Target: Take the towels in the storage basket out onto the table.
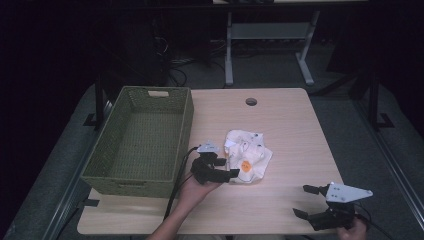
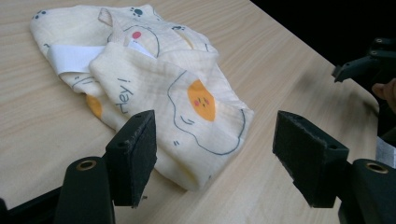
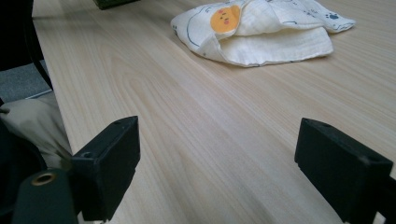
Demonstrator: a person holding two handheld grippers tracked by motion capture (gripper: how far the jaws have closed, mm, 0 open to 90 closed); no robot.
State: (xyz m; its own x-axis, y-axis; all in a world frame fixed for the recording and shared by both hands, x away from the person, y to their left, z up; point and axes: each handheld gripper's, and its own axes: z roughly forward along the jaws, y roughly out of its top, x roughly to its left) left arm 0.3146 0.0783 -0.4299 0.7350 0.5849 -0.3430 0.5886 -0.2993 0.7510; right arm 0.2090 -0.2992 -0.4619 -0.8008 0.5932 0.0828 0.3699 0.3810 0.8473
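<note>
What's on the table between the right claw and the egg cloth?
Nothing: the right gripper view shows bare wood of the table from the right claw up to the cloth.

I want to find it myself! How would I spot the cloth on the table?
Start at the green woven basket on the wooden table. Just right of it lies a crumpled cream cloth, the only soft thing there, printed with orange-yolked fried eggs.

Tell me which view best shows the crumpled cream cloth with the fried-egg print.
The left gripper view: the crumpled cream cloth is close, its egg drawings and lettering sharp. The high view shows its whole outline, small, beside the green woven basket. The right gripper view catches one edge farther off.
</note>
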